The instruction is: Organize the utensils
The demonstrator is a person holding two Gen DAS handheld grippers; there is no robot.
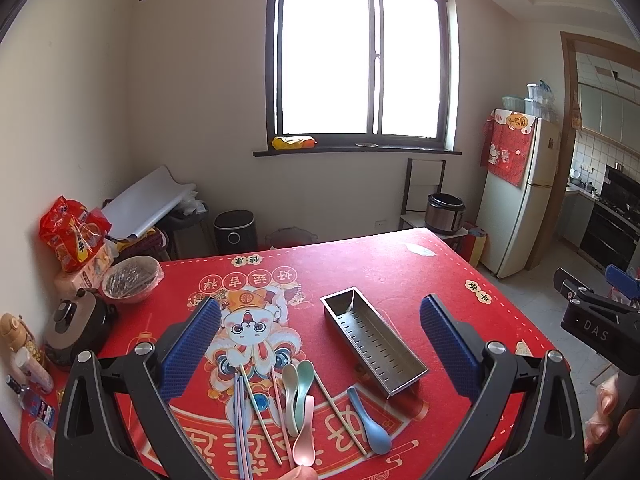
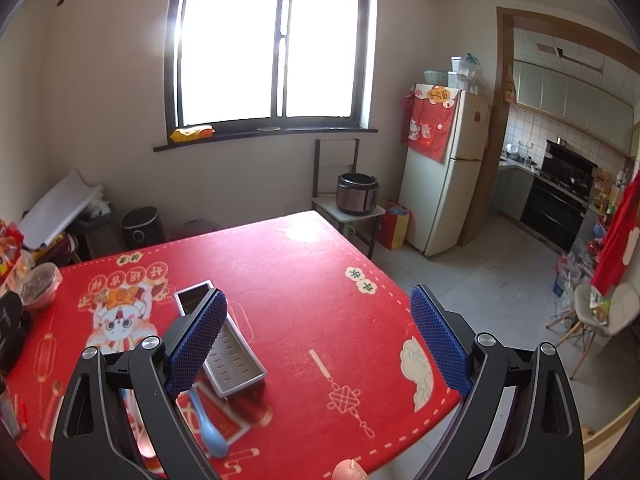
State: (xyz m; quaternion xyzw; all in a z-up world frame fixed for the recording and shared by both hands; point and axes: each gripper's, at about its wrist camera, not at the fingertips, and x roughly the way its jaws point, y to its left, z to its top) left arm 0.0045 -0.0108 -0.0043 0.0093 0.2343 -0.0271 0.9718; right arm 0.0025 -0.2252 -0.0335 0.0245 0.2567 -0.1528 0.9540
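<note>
Both pairs of jaws were held spread wide, with nothing grasped: the left gripper was poised above the red printed tablecloth, the right gripper over its near corner. A rectangular perforated stainless-steel tray was seen empty at mid-table. Just beside its near end, pastel spoons, a blue spoon and pastel chopsticks were laid loose on the cloth.
</note>
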